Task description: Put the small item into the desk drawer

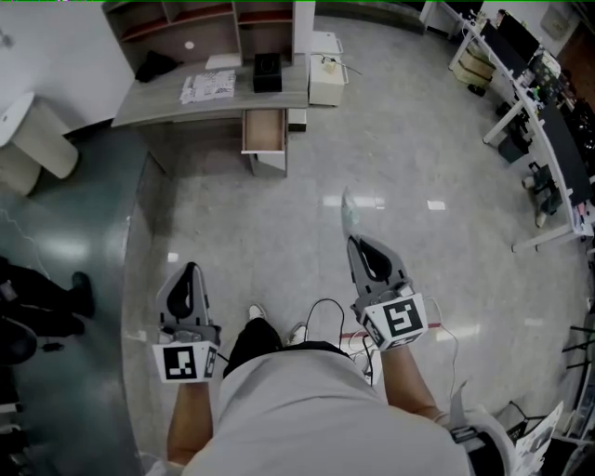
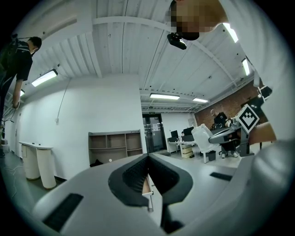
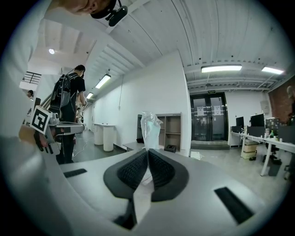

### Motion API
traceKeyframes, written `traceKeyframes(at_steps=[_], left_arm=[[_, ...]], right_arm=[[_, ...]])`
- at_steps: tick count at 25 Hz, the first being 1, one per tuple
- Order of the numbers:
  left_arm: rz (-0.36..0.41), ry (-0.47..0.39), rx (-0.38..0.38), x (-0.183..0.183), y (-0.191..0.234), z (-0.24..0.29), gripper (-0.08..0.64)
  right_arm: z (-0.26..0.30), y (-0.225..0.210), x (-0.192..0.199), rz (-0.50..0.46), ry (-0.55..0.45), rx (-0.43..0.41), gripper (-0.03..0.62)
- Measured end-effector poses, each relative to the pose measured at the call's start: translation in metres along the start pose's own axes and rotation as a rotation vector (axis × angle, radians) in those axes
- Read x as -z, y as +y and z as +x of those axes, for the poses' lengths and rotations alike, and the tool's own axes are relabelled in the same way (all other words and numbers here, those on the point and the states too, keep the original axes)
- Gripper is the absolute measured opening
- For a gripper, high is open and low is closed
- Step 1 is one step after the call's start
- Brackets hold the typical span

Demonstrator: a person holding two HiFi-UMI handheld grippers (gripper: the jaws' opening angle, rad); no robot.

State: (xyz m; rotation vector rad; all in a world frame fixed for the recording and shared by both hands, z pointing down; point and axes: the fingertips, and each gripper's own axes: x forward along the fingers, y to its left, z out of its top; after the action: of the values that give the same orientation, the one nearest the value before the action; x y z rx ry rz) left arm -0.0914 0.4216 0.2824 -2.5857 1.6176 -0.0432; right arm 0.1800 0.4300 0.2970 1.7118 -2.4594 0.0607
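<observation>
**Item:** small item (image 3: 150,128), a clear crinkled plastic pouch. It stood upright in the right gripper (image 3: 147,156), lower end nipped betw. the ribbed pads (image 3: 133,171), top sticking up past the tips. Head view showed the same pouch (image 1: 348,212) jutting fwd from the gripper, over bare floor and well short of the desk.

**R. gripper:** jaws pressed together on the pouch, pointed roughly twd the desk.

**L. gripper** (image 2: 148,160): jaws closed, pads meeting, nothing betw. them. It was held at the person's left side, apart from the other gripper.

**Desk** (image 1: 158,107): grey top, far end of the floor.

**Drawer** (image 1: 264,130): pulled out under the desk's front edge, wood-coloured inside; contents couldn't be made out.

**On desk:** black box (image 1: 267,72); printed sheet (image 1: 207,86).

**Beside desk:** white cabinet (image 1: 325,70), at its right end in head view.

**Behind desk:** open shelf unit (image 1: 200,23).

**Bystander** (image 3: 69,101): dark shirt, backpack, standing at left in the right gripper view.
</observation>
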Motion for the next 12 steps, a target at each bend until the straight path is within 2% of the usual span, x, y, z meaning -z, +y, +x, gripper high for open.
traceKeyframes(at_steps=[7,12], left_arm=[[-0.041,0.025,0.007,0.027,0.014,0.042,0.018],[-0.044,0.033,0.049,0.048,0.032,0.098,0.018]], right_arm=[[0.041,-0.021,0.004,-0.017,0.022,0.017,0.028],[0.083,-0.046,0.01,-0.017,0.046,0.052,0.028]])
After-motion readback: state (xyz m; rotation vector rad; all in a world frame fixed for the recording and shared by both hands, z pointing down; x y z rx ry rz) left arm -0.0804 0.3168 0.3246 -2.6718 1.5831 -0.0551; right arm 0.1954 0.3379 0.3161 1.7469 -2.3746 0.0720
